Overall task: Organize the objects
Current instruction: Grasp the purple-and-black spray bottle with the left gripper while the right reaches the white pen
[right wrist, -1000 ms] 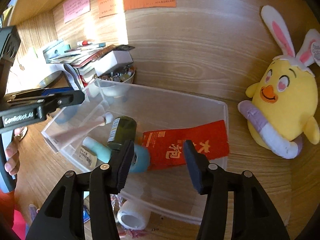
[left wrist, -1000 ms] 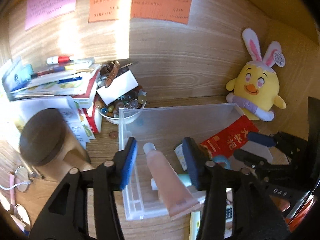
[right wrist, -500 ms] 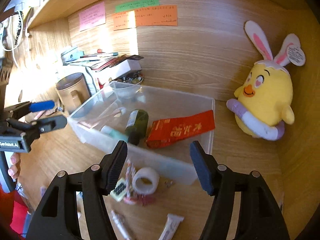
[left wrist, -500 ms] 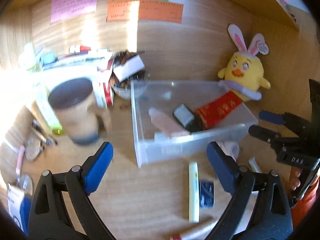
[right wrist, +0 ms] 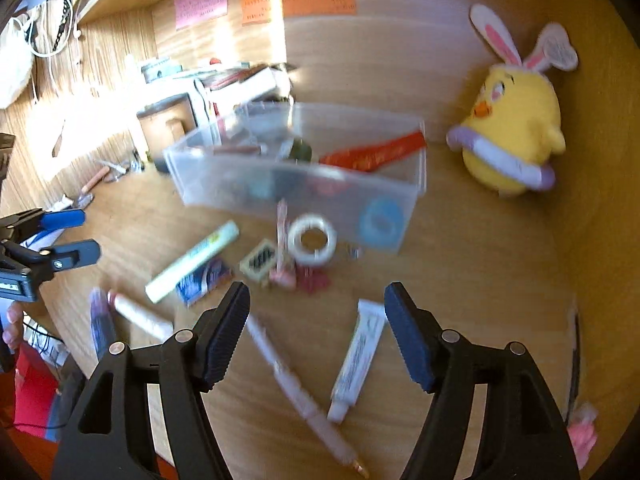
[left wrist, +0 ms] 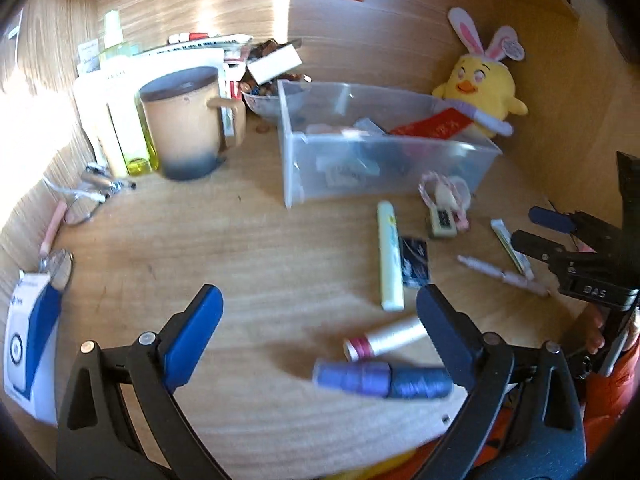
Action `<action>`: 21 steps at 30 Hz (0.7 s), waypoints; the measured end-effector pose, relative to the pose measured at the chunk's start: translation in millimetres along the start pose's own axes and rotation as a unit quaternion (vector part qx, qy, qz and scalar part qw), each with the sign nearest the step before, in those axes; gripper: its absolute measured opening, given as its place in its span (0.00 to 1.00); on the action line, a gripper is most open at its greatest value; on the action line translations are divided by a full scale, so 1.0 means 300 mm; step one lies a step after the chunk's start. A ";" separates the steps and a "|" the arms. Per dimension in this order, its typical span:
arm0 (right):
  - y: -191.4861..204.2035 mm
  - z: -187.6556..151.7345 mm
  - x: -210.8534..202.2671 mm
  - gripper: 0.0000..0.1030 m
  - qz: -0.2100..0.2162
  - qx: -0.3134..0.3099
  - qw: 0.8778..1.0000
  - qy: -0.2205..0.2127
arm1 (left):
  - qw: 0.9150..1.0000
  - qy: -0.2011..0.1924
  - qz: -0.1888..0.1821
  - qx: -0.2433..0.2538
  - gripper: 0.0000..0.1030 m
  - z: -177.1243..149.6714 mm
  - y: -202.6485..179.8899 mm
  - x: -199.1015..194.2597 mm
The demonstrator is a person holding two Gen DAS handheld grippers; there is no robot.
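left gripper (left wrist: 320, 320): jaws spread wide, nothing between the pads; they have just been opening.
right gripper (right wrist: 316, 320): jaws partly apart and empty; they too have just been opening a little more.
thread spools (left wrist: 384, 374): blue and purple pair lying on the desk at 5 o'clock in the left wrist view, just inside the right-hand finger; a white spool (left wrist: 384, 340) with a red end lies just beyond them.
pink pen (right wrist: 296, 392): at 6 o'clock in the right wrist view, lying between the right gripper's fingers.
white tube (right wrist: 356, 360): beside the pen, toward 5 o'clock.
yellow-white stick (left wrist: 390, 256): mid desk, a dark blue packet (left wrist: 414, 262) touching its right side.
tape roll (right wrist: 312, 240): just in front of the bin's near wall.
clear bin (left wrist: 296, 152): at 12 o'clock beyond the loose items, holding a red envelope (left wrist: 432, 128) and other small things, blurred.
lidded mug (left wrist: 180, 128): at 10 o'clock, left of the bin.
plush chick (left wrist: 480, 88): at 2 o'clock, against the back wall.
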State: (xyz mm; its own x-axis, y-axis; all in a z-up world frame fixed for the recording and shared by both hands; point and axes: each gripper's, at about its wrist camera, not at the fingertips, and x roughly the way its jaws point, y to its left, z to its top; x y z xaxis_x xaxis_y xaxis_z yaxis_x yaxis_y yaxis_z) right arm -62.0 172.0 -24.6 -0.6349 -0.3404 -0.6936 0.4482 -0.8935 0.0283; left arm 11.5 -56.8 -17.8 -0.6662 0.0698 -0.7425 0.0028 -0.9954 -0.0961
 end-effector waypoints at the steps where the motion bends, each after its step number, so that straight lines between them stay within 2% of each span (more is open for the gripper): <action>1: -0.001 -0.020 0.000 0.65 -0.002 0.002 1.000 0.005 | 1.000 0.004 -0.007 0.000 0.96 -0.016 -0.009 -0.005; 5: -0.007 -0.079 -0.001 0.65 0.002 0.010 1.000 0.021 | 0.998 0.028 -0.042 0.025 0.96 -0.059 -0.057 -0.009; 12: -0.015 -0.160 -0.007 0.65 0.001 0.018 0.999 0.041 | 0.996 0.048 -0.054 0.059 0.96 -0.108 -0.128 -0.008; 18: -0.014 -0.188 -0.011 0.64 0.003 0.019 0.999 0.041 | 0.993 0.057 -0.059 0.083 0.96 -0.135 -0.157 0.008; 20: -0.011 -0.193 -0.012 0.62 0.000 0.020 0.999 0.038 | 0.993 0.063 -0.053 0.080 0.96 -0.141 -0.150 0.018; 21: -0.010 -0.195 -0.013 0.56 0.000 0.020 0.999 0.037 | 0.994 0.066 -0.053 0.075 0.96 -0.142 -0.142 0.024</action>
State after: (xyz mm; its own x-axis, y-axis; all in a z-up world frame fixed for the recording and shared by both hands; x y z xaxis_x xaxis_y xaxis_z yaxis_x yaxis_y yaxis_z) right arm -24.1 193.1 -64.2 -0.5852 -0.3196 -0.7453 0.4225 -0.9046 0.0562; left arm 38.3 -11.1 -47.2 -0.5530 0.1726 -0.8151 -0.1790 -0.9801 -0.0861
